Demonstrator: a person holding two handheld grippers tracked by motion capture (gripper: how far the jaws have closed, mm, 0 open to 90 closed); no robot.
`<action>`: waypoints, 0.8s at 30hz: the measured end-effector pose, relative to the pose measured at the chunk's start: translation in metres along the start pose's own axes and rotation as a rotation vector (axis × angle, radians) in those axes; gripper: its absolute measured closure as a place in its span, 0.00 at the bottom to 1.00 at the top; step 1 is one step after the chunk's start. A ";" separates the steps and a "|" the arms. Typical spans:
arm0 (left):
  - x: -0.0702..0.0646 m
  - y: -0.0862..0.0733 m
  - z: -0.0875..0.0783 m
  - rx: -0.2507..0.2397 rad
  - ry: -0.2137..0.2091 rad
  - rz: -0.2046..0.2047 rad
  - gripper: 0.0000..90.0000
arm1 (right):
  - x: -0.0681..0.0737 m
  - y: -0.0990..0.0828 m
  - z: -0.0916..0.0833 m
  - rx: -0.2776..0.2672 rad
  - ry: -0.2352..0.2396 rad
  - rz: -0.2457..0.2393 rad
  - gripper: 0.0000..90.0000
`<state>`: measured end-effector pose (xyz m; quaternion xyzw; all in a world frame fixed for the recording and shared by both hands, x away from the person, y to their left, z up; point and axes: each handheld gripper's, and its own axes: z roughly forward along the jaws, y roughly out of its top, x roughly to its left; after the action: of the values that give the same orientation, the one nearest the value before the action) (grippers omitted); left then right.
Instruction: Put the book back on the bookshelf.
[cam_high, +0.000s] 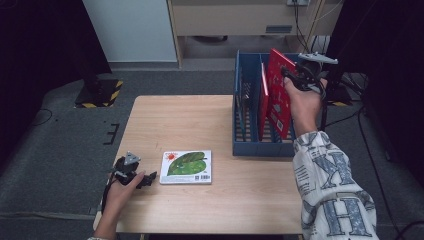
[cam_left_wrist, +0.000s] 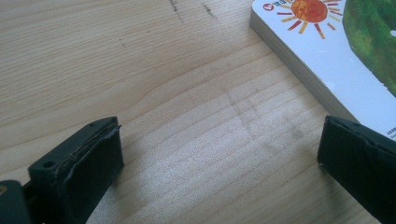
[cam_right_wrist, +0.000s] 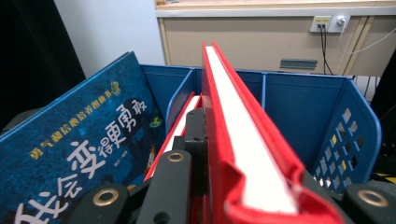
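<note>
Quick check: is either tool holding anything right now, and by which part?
The right tool is shut on the red book, gripping its upper edge above the blue rack. The left tool is open on the table, holding nothing.

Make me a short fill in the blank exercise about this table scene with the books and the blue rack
1. The right gripper is shut on a ____ book above the blue rack.
2. The book with the green leaf cover lies ____ on the table.
3. The left gripper has its jaws ____, with bare wood between them.

Missing words: red; flat; open
</note>
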<state>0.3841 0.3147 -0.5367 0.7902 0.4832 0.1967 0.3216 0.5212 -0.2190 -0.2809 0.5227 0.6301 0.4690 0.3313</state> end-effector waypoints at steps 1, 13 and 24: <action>0.000 0.000 0.000 0.000 0.000 0.000 0.00 | 0.000 0.000 0.000 -0.001 -0.002 0.000 0.88; 0.000 0.000 0.000 0.000 0.000 0.001 0.00 | 0.005 -0.005 0.012 -0.003 -0.019 -0.002 0.88; 0.000 0.000 0.000 0.000 0.001 0.003 0.00 | 0.011 -0.013 0.027 0.008 -0.037 -0.013 0.88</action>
<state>0.3843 0.3148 -0.5366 0.7908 0.4822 0.1974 0.3211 0.5391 -0.2018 -0.3016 0.5286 0.6291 0.4545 0.3438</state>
